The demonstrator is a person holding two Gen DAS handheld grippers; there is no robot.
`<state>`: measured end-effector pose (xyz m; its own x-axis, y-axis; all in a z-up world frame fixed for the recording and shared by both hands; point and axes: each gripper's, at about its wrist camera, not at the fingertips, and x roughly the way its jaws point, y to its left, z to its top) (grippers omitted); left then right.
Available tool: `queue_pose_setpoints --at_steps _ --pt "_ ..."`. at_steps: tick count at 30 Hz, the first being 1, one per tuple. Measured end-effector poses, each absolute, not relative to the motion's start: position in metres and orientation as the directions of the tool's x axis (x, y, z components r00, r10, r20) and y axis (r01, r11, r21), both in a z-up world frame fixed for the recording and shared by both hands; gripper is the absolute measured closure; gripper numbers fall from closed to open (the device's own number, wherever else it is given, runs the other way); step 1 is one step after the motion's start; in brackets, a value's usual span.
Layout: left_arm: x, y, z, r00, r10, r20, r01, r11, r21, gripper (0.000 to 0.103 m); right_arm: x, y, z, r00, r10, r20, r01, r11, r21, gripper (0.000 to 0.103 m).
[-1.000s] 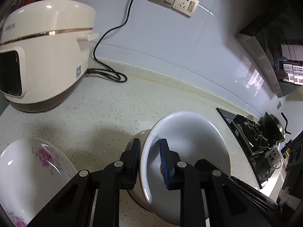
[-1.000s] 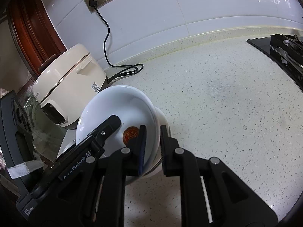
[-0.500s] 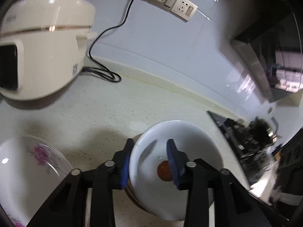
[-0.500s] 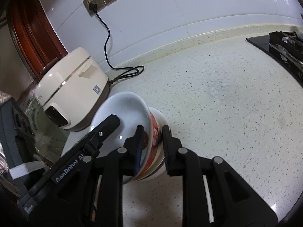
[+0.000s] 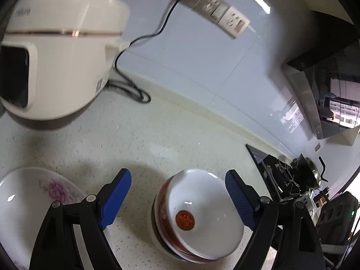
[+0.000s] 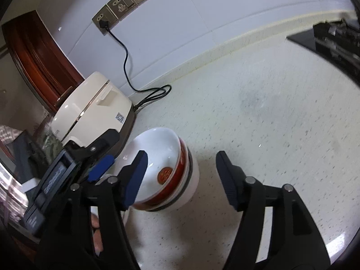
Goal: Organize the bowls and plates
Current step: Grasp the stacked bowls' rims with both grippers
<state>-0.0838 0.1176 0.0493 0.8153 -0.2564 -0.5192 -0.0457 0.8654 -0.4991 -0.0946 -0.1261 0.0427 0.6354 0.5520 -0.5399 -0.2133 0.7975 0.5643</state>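
Both claws let go as the jaws were opening wide: left gripper and right gripper held nothing. Nested bowls sat stacked on the near counter; floral plate at near left remained unsorted, rice cooker beyond.

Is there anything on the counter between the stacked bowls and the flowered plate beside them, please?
Nothing on the counter does; only the left gripper's blue finger hangs between the stacked bowls and the flowered plate.
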Motion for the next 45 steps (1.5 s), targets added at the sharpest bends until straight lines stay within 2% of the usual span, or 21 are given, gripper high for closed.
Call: queue_pose_setpoints --at_steps 5,14,30,34,36,37,45 --pt "-0.067 0.116 0.035 0.748 -0.277 -0.603 -0.080 0.864 -0.497 0.017 -0.091 -0.122 0.027 0.570 0.620 -0.540 -0.220 0.748 0.626 0.030" --pt "-0.046 0.099 0.023 0.648 -0.320 -0.691 -0.051 0.887 -0.459 0.017 -0.081 -0.114 -0.001 0.474 0.710 -0.521 -0.197 0.662 0.723 0.029" --pt "-0.032 0.092 0.013 0.602 -0.216 -0.768 -0.083 0.940 -0.330 0.017 -0.071 -0.104 -0.022 0.422 0.774 -0.471 -0.155 0.574 0.804 0.026" --pt "-0.033 0.093 0.013 0.609 -0.205 -0.767 -0.082 0.945 -0.317 0.026 -0.073 -0.101 -0.021 0.429 0.773 -0.468 -0.167 0.577 0.799 0.028" --pt "-0.036 0.092 0.015 0.618 -0.214 -0.757 -0.066 0.945 -0.321 0.041 -0.073 -0.102 -0.022 0.432 0.774 -0.462 -0.166 0.572 0.803 0.030" --pt "-0.037 0.091 0.016 0.612 -0.249 -0.751 -0.046 0.936 -0.348 0.053 -0.073 -0.104 -0.023 0.436 0.774 -0.459 -0.159 0.568 0.808 0.031" --pt "-0.046 0.086 0.017 0.624 -0.227 -0.748 -0.059 0.941 -0.335 0.053 -0.076 -0.110 -0.025 0.434 0.778 -0.454 -0.156 0.561 0.813 0.033"
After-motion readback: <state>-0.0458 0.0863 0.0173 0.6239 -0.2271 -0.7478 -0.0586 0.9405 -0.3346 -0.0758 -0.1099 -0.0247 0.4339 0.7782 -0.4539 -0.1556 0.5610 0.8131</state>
